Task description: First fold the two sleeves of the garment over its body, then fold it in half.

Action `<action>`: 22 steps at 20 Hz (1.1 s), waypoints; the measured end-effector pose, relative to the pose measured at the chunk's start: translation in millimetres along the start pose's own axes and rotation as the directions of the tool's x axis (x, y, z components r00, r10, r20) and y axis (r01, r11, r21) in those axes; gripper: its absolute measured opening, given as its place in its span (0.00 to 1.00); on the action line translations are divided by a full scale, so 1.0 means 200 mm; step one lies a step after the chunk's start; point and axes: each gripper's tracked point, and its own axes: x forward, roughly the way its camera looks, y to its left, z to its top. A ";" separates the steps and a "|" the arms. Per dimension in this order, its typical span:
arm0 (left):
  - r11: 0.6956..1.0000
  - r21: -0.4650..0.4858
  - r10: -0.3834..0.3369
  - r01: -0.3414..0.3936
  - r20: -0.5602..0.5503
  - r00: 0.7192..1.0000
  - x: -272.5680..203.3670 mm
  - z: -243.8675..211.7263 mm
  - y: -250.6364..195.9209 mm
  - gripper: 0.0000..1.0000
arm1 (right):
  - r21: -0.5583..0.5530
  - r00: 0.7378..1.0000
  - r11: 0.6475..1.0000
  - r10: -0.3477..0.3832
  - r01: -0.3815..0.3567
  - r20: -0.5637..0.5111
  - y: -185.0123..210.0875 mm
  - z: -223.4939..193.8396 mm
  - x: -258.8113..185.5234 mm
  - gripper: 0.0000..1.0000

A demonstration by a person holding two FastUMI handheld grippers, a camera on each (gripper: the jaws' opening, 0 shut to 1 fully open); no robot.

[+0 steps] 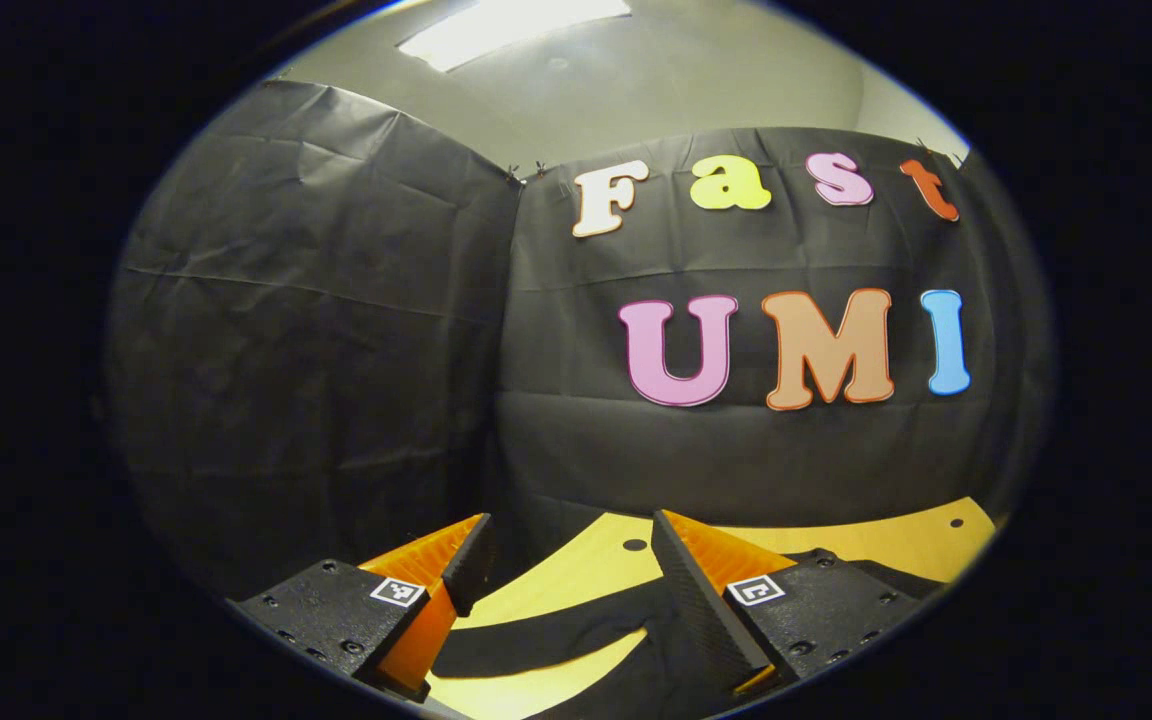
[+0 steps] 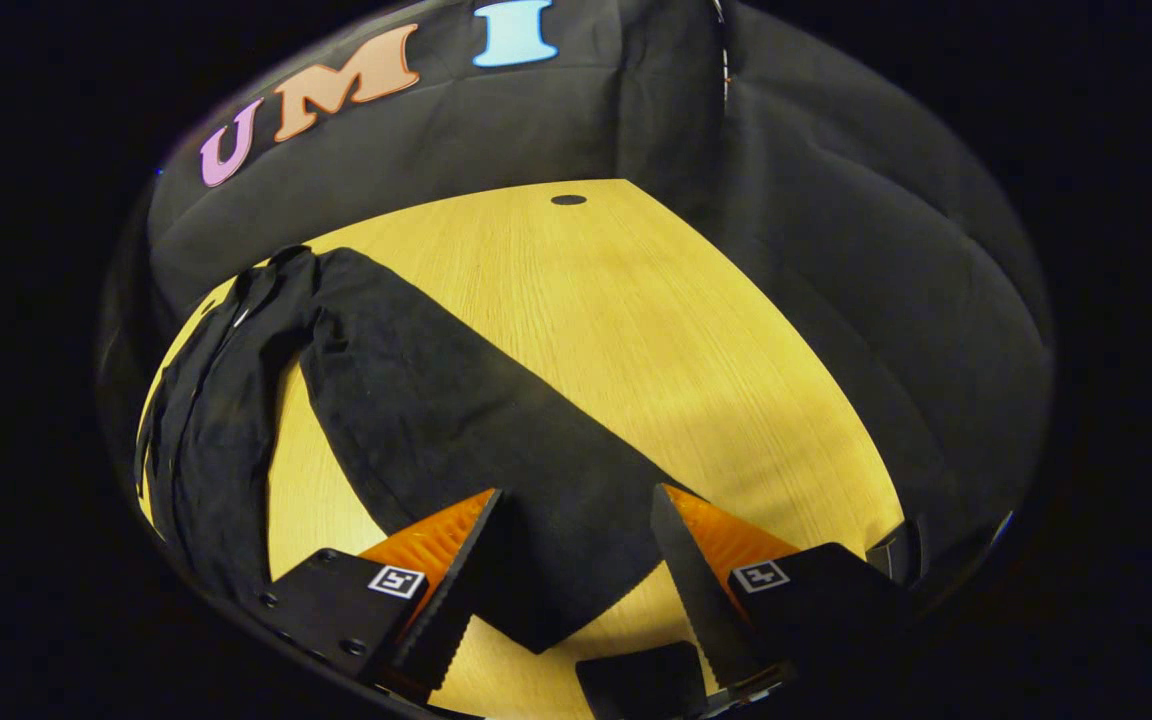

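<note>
Two grippers in my hands, both with jaws spread apart and nothing between them. My left gripper (image 1: 564, 570) is raised and faces the booth's black cloth wall (image 1: 316, 330); under its fingers lies a strip of the black long-sleeved fabric garment (image 1: 536, 635) on the pale yellow wooden table (image 1: 896, 545). The strip runs across the gap between the fingers, with bare wood showing above and below it. Whether either finger touches the cloth I cannot tell.

My right gripper (image 2: 576, 560) points down at the table (image 2: 636, 320). In the right gripper view, the garment's body (image 2: 206, 430) lies bunched along the left edge of the table. One sleeve (image 2: 456, 420) stretches out flat from the far left, near the wall, towards me, its end lying in the open gap between my fingers. It is not folded over the body. A round dark hole (image 2: 568, 200) sits in the tabletop near the far edge, well apart from the cloth.
</note>
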 end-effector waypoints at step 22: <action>0.978 -0.083 -0.194 0.192 -0.012 0.981 0.27 -0.12 0.21 0.94 | 0.187 0.961 0.951 0.214 -0.246 0.175 0.95 0.83 -0.34 0.02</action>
